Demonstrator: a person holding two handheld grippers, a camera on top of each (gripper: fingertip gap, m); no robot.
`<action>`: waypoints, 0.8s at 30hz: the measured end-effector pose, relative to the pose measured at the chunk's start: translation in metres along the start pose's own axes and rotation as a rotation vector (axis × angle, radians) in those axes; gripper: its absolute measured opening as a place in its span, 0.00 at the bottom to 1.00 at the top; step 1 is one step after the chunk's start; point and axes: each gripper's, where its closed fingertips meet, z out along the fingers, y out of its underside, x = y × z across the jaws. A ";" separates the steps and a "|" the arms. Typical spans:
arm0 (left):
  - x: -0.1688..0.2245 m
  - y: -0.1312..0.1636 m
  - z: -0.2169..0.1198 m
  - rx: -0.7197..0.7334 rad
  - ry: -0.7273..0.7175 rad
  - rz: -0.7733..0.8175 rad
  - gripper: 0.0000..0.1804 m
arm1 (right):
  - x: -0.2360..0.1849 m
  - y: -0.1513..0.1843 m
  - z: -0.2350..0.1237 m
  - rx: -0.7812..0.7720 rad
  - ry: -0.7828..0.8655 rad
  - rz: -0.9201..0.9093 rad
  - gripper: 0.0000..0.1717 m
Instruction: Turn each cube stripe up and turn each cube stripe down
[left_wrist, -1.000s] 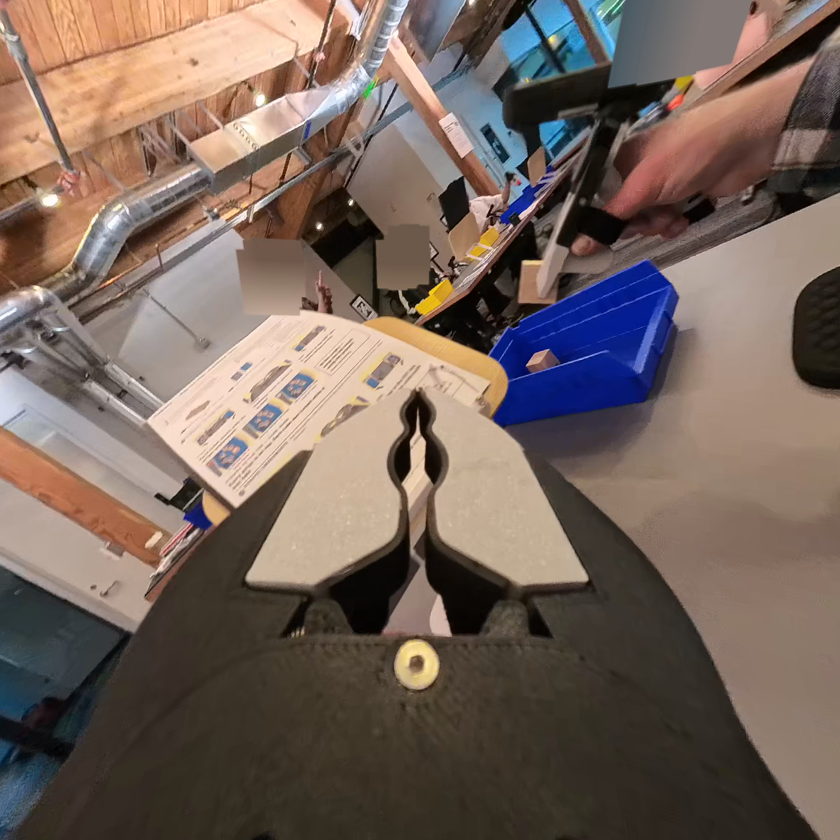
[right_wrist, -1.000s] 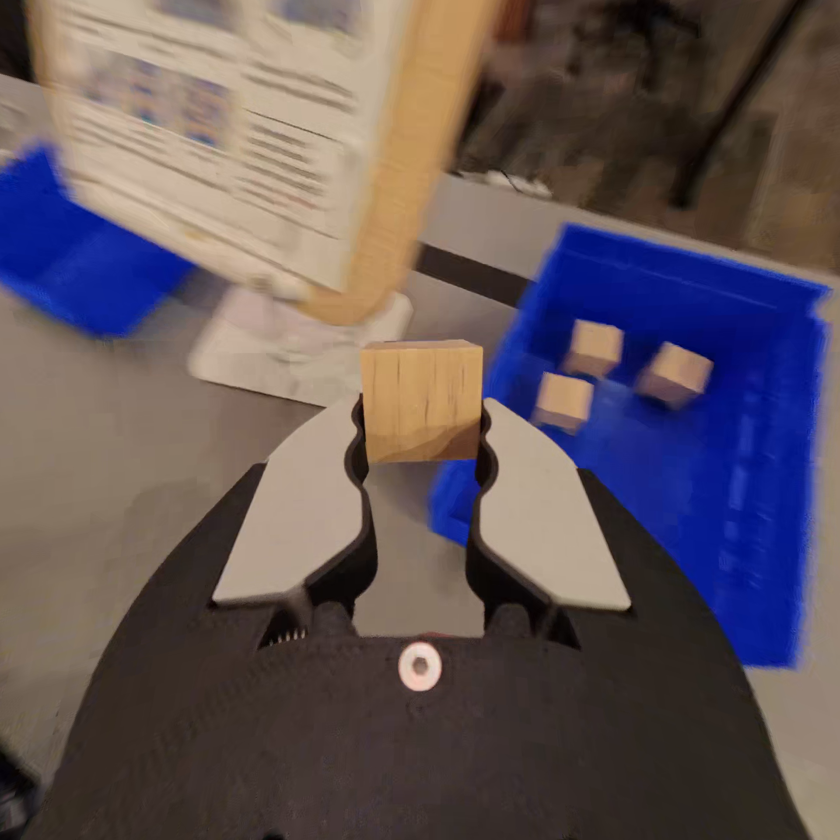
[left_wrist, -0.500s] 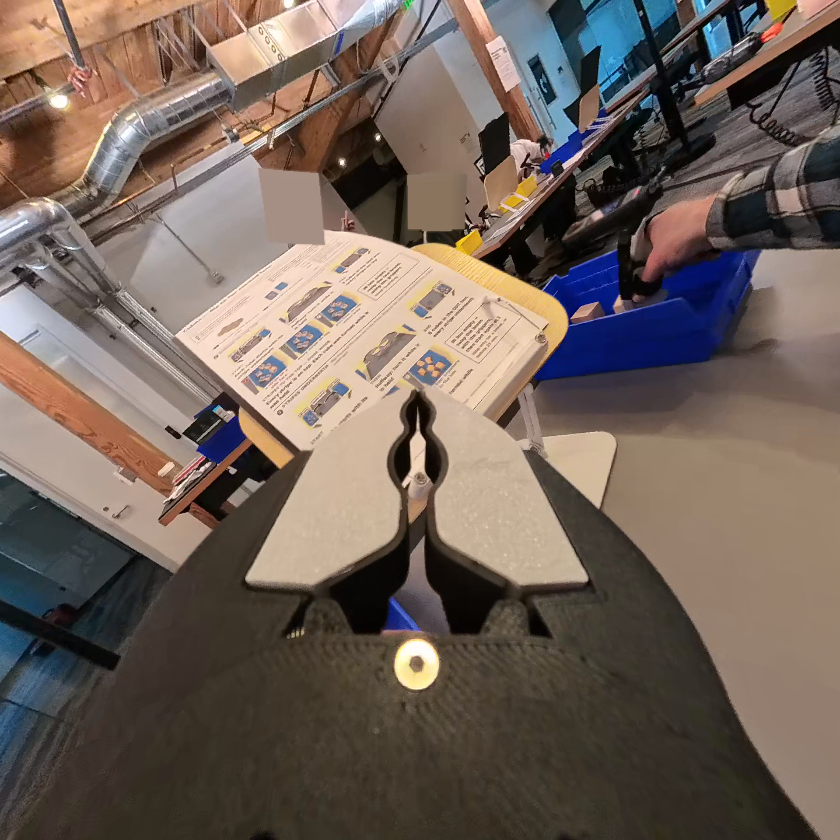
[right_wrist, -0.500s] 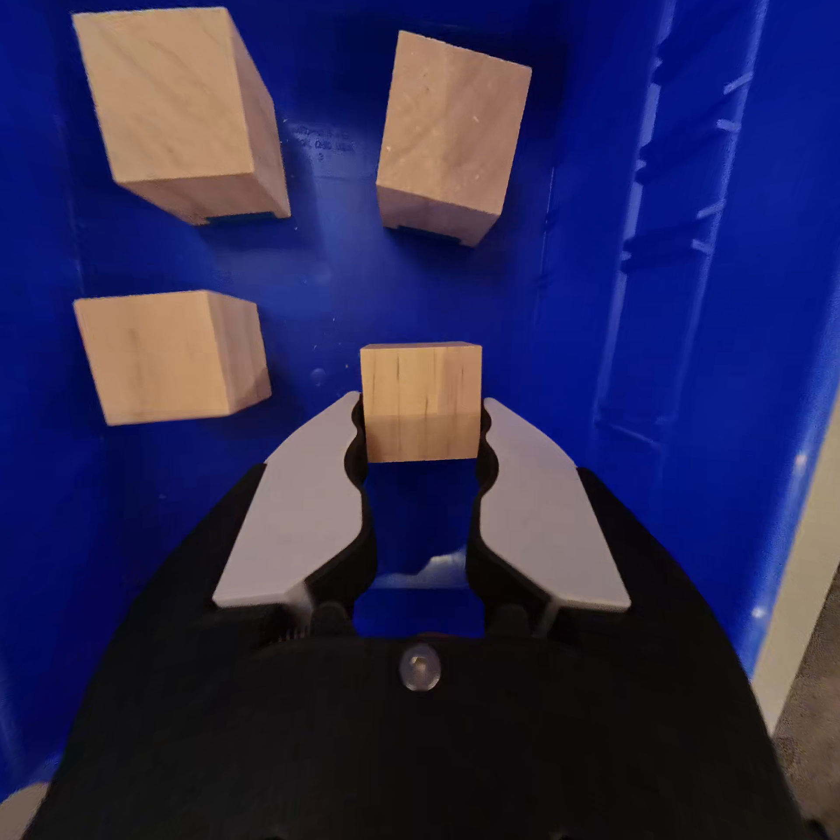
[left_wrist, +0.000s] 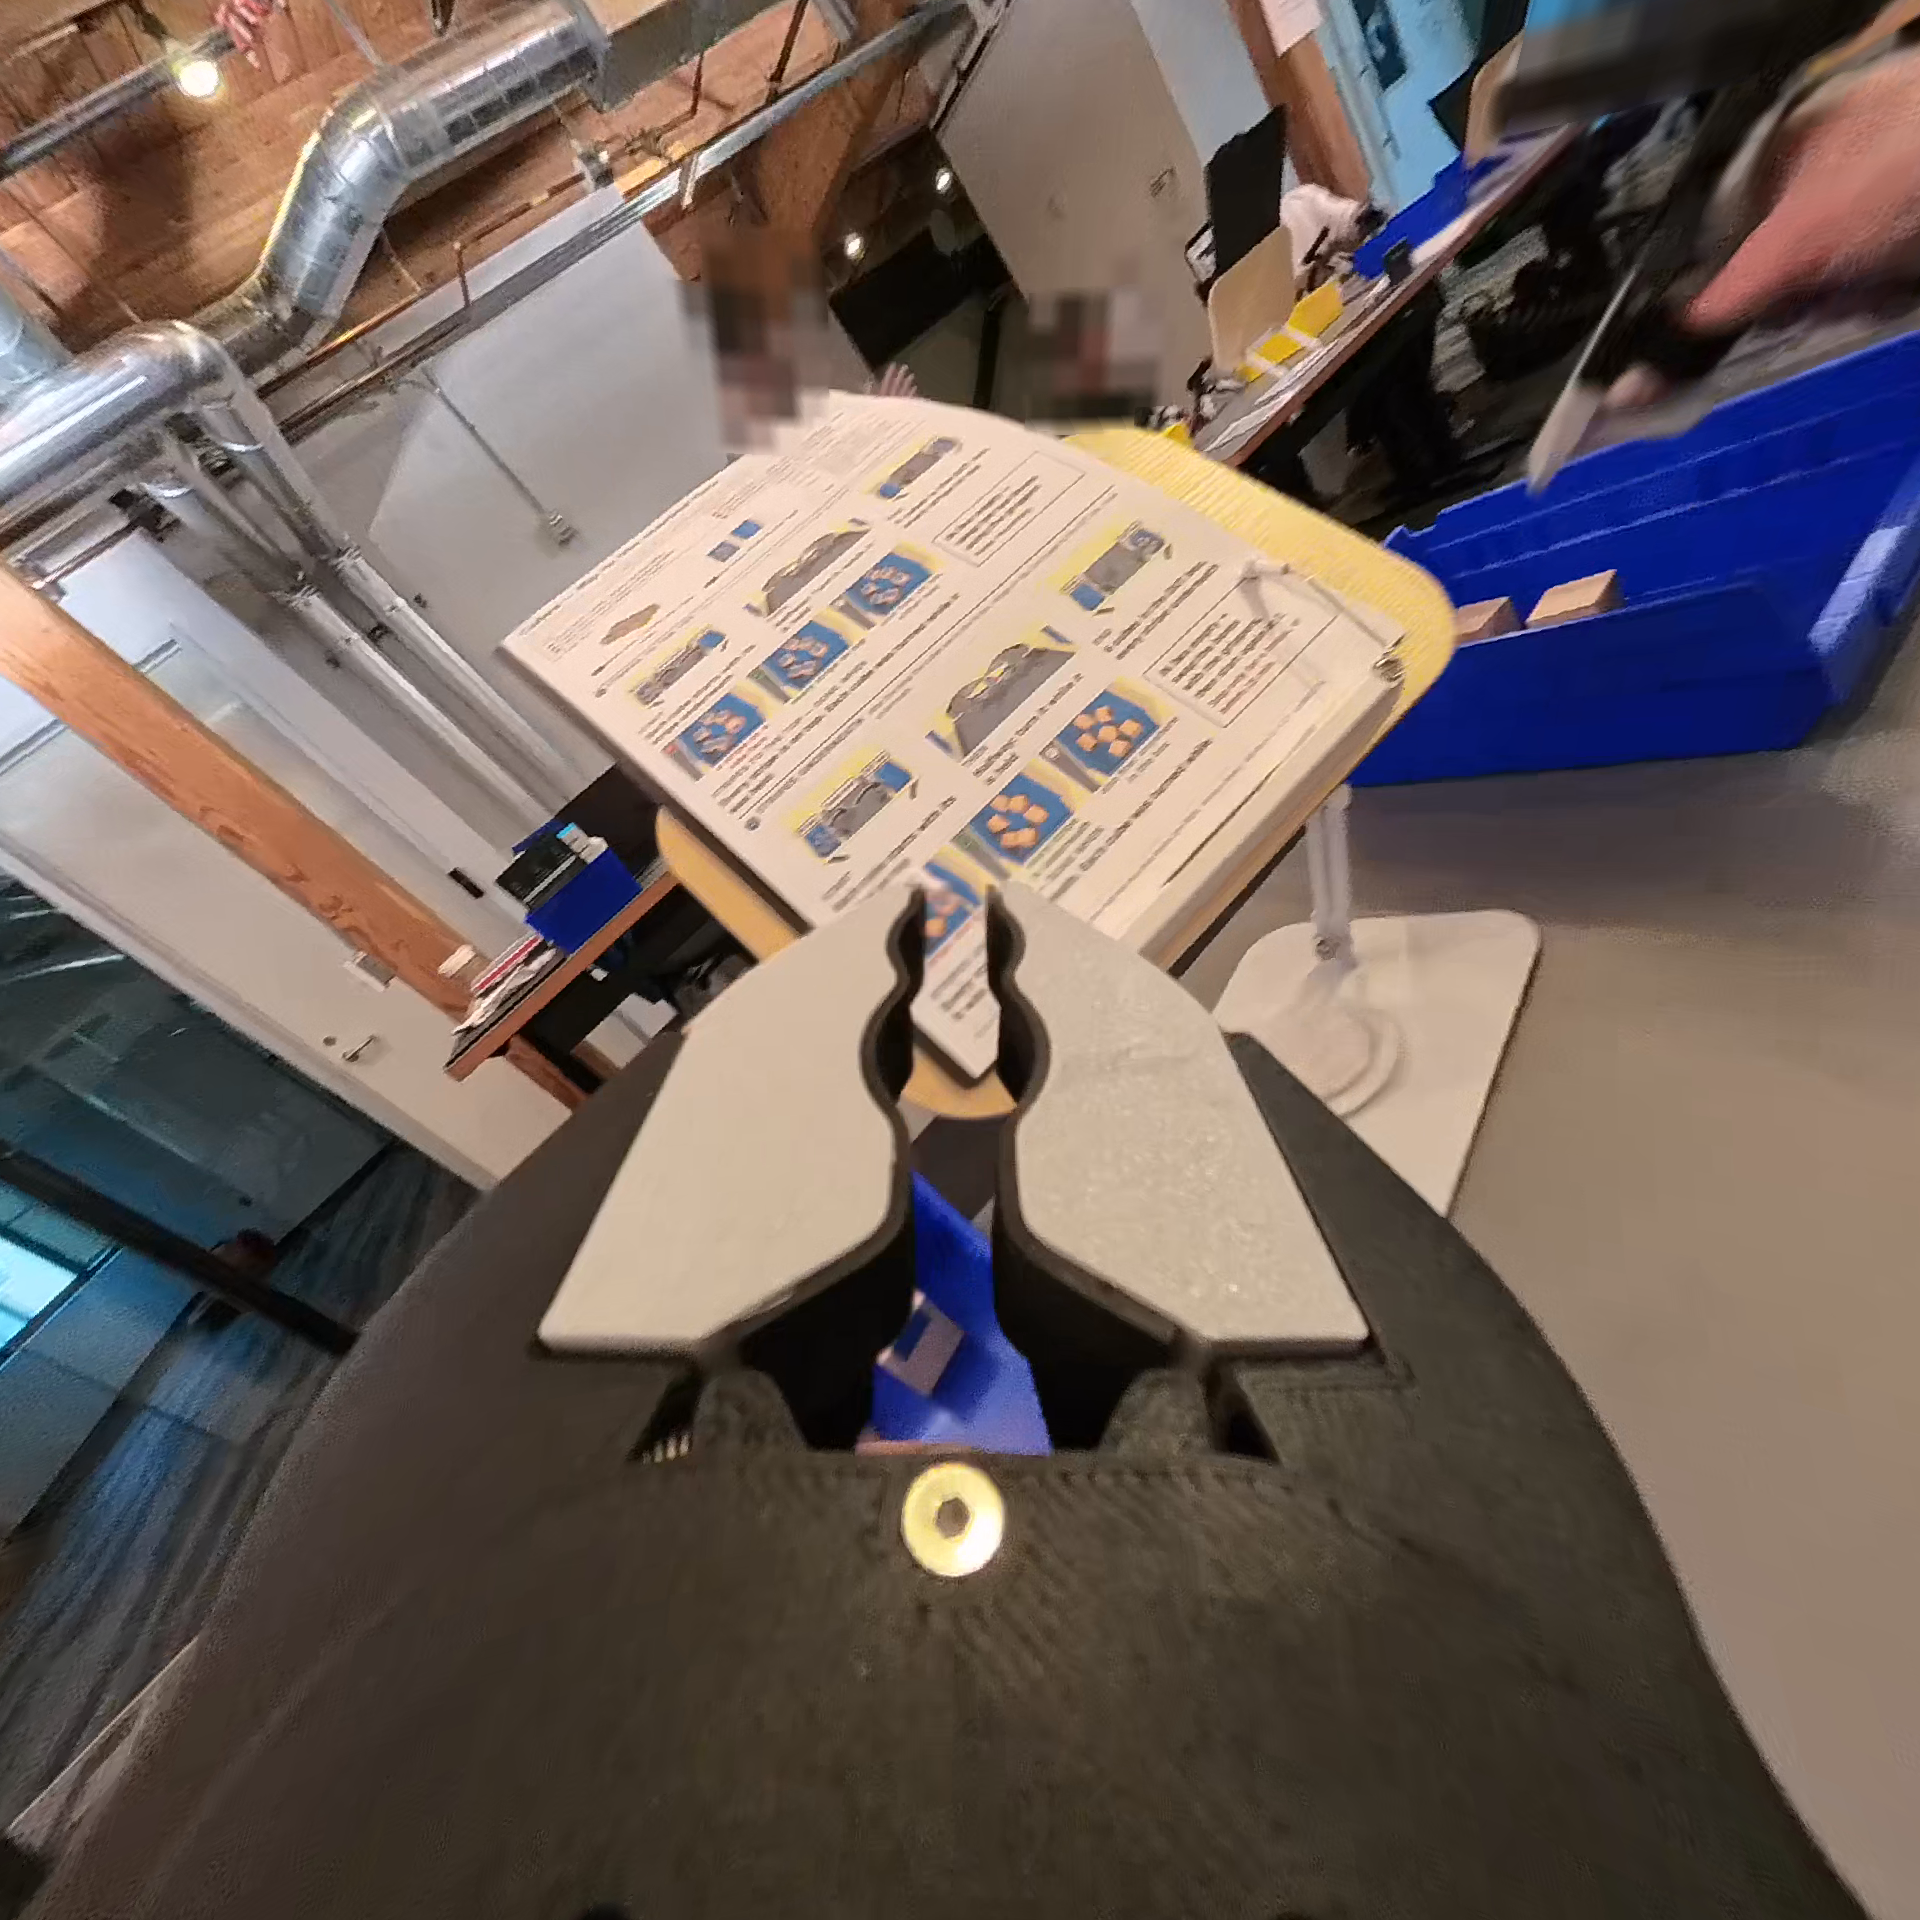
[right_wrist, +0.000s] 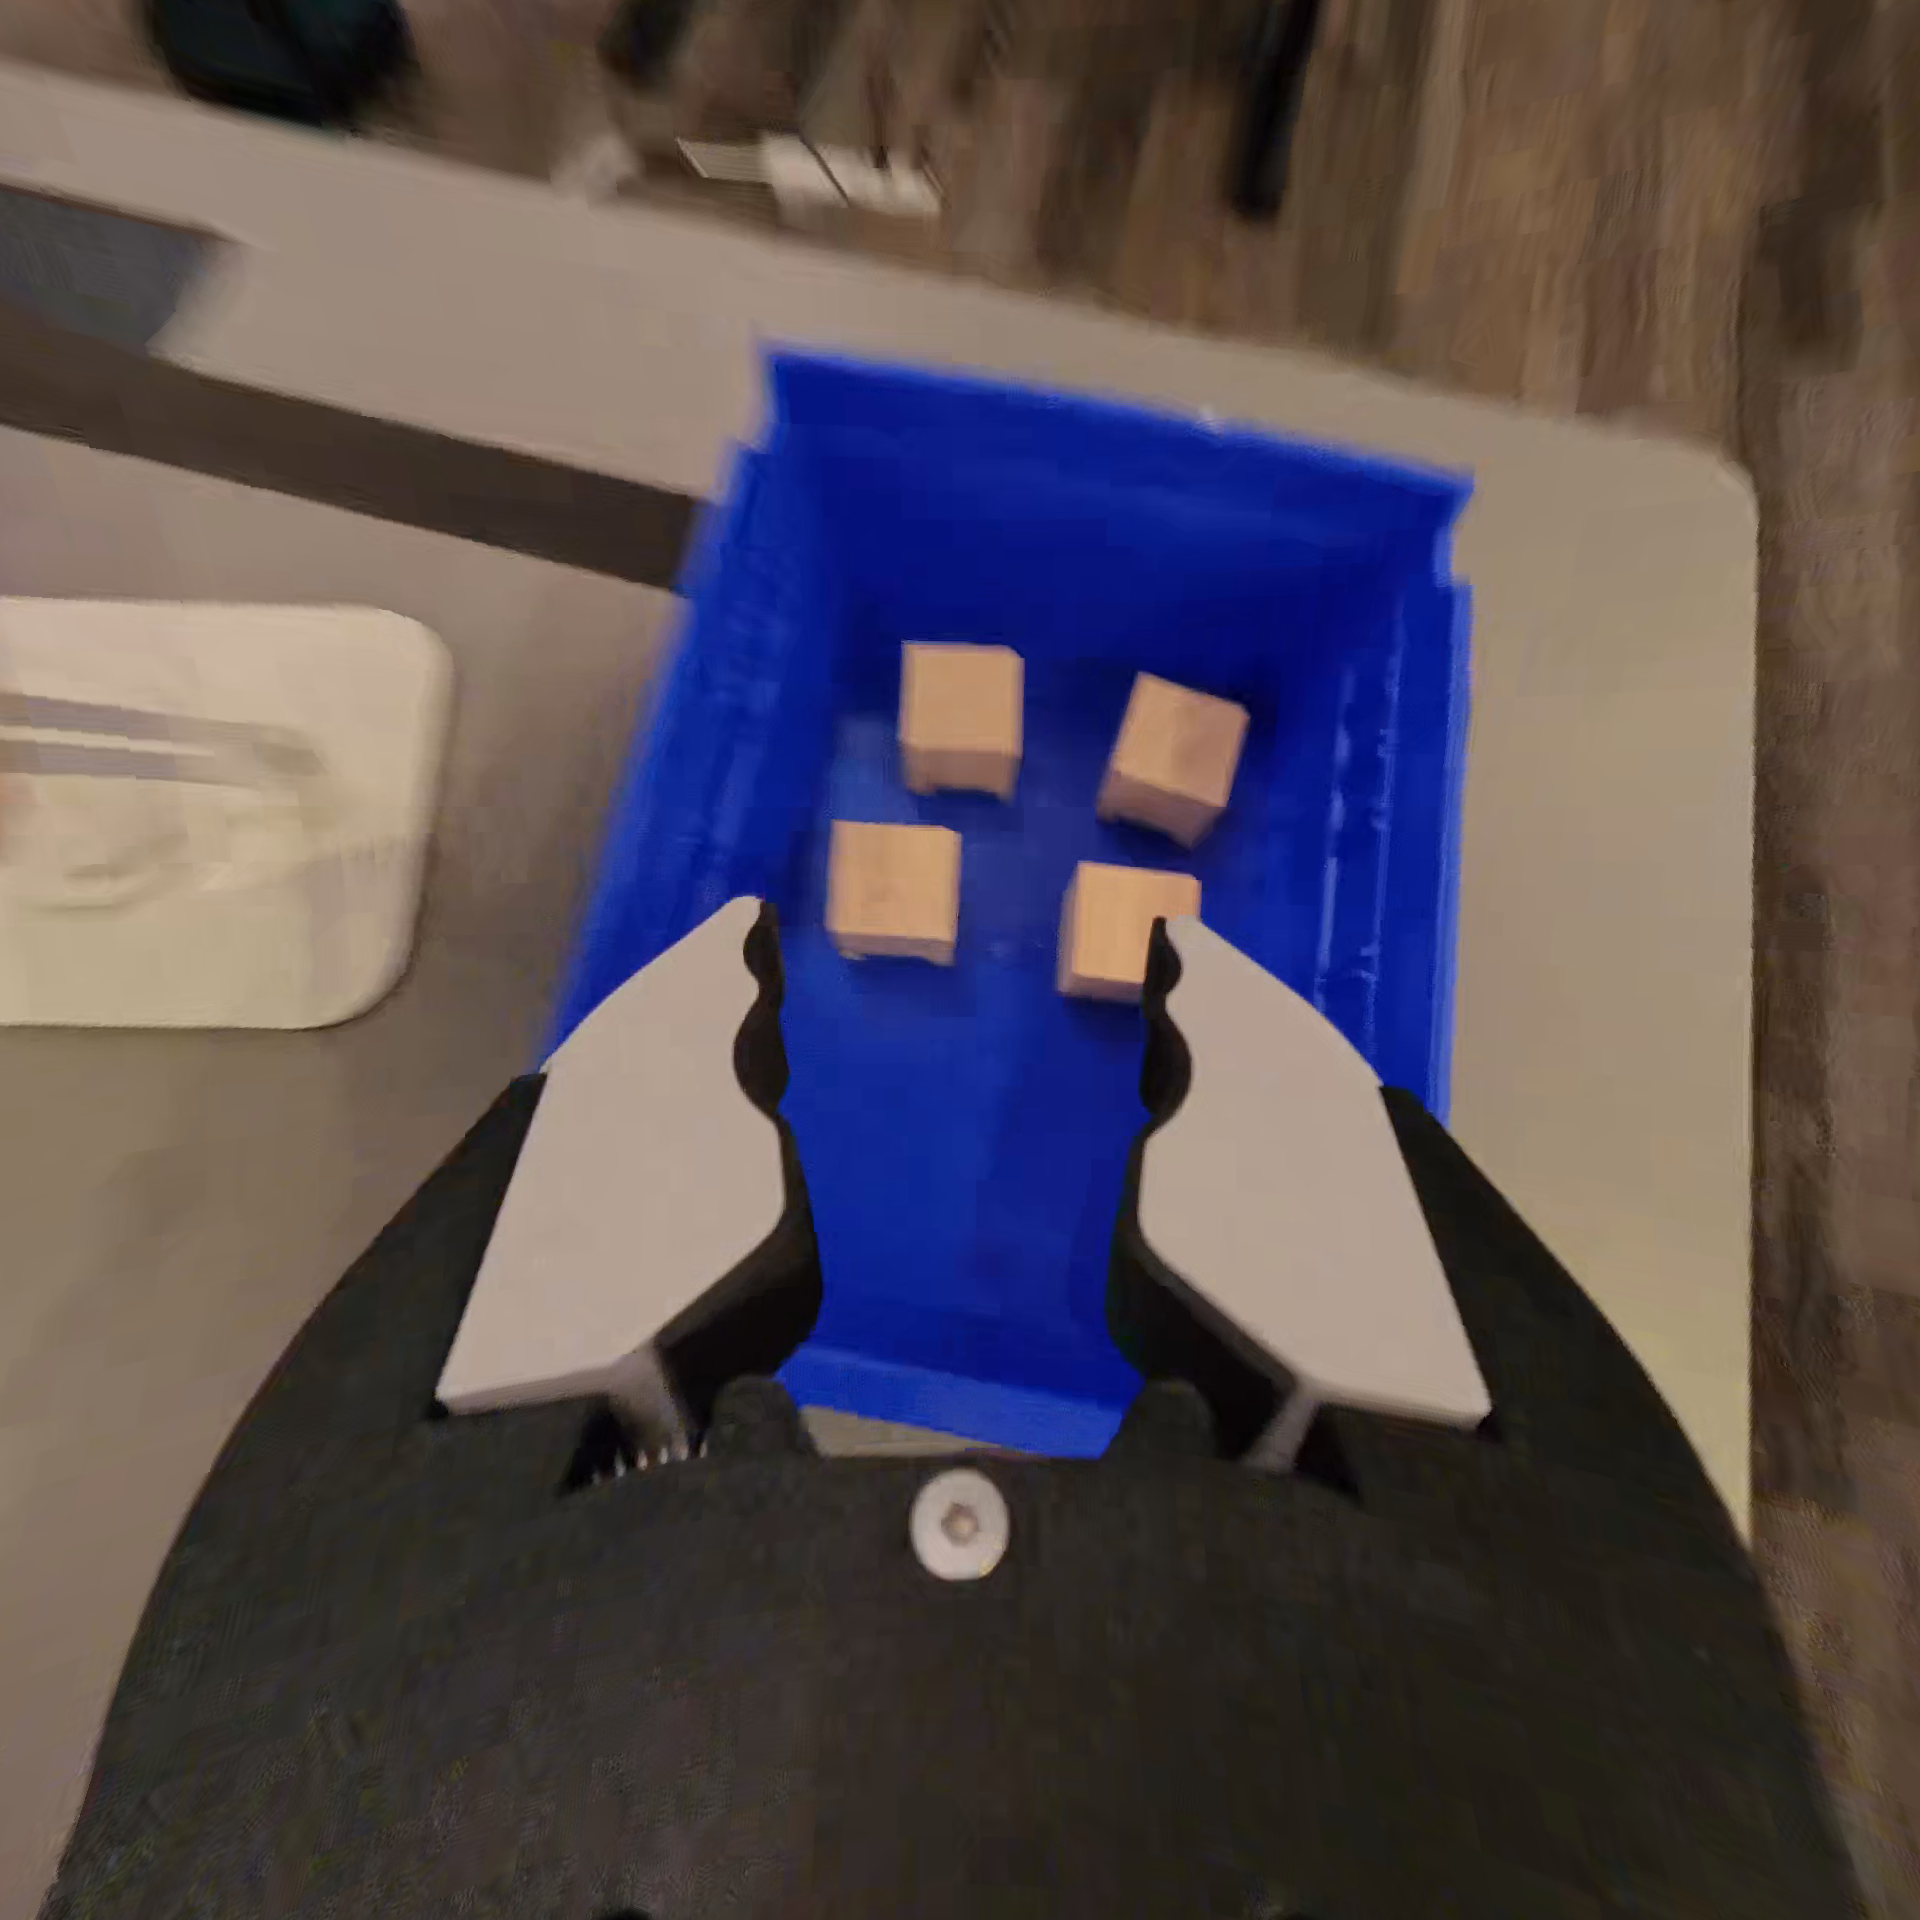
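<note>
With four cubes (right_wrist: 945, 717) resting in blue bin (right_wrist: 1091, 457), right gripper (right_wrist: 961, 930) hovering above, fingers wide apart, empty; likely choosing next cube. Left gripper (left_wrist: 954, 904) slightly parted, idle, toward instruction sheet (left_wrist: 935, 665) at 12 o'clock.

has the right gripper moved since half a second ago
Yes. The right gripper has pulled up and back from the blue bin; its whole rim now shows, and the cube it held lies inside.

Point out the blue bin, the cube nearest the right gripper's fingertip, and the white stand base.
blue bin (right_wrist: 1039, 1195): right wrist view, bare floor.
cube (right_wrist: 1112, 935): right wrist view, top face.
white stand base (left_wrist: 1455, 997): left wrist view, flat plate.
</note>
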 end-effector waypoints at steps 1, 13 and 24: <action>-0.007 0.004 -0.002 -0.020 -0.020 0.010 0.08 | -0.014 -0.007 -0.018 0.058 -0.033 -0.019 0.38; -0.076 0.173 0.015 -0.526 0.020 0.015 0.28 | -0.174 0.040 -0.119 0.237 -0.431 -0.229 0.37; -0.089 0.337 0.089 -1.083 0.401 0.246 0.39 | -0.218 0.060 -0.124 0.242 -0.570 -0.208 0.36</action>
